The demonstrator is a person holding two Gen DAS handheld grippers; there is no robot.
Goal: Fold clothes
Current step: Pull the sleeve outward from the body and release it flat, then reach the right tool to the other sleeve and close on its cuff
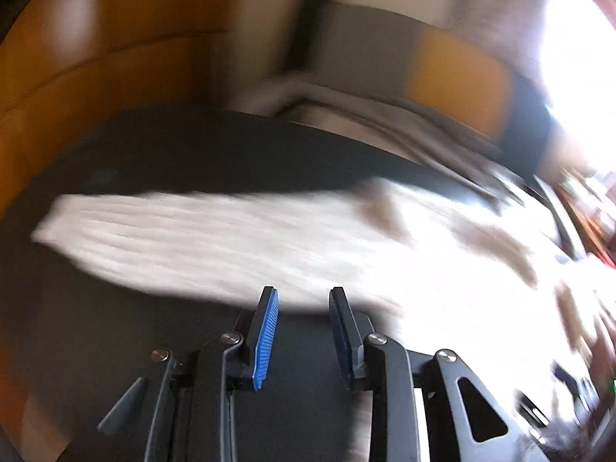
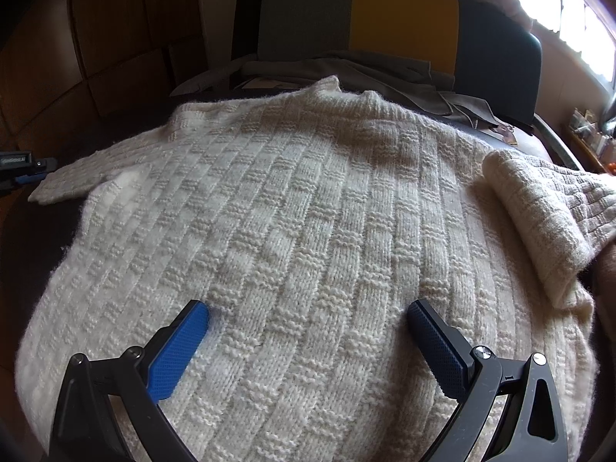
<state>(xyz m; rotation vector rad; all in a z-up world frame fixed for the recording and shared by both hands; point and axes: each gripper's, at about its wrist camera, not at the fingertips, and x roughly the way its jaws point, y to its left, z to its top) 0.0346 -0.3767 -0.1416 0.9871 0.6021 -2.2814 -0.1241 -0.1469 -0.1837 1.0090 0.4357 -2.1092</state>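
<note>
A cream knitted sweater (image 2: 308, 211) lies flat on a dark table (image 2: 30, 238). One sleeve (image 2: 77, 181) stretches out to the left, and the other sleeve (image 2: 539, 223) lies folded over at the right. My right gripper (image 2: 308, 315) hovers wide open over the sweater's lower body, nothing between its fingers. The left wrist view is blurred: the sleeve (image 1: 192, 246) shows just beyond my left gripper (image 1: 304, 300), whose blue pads stand a little apart with nothing between them. In the right wrist view the left gripper (image 2: 23, 171) shows at the far left, beside the sleeve's cuff.
Behind the sweater lies a grey cloth (image 2: 346, 69) in front of a chair back (image 2: 404, 15) with grey, yellow and dark panels. Brown wooden panels (image 2: 96, 38) stand at the left. A bright window (image 2: 569, 19) is at the upper right.
</note>
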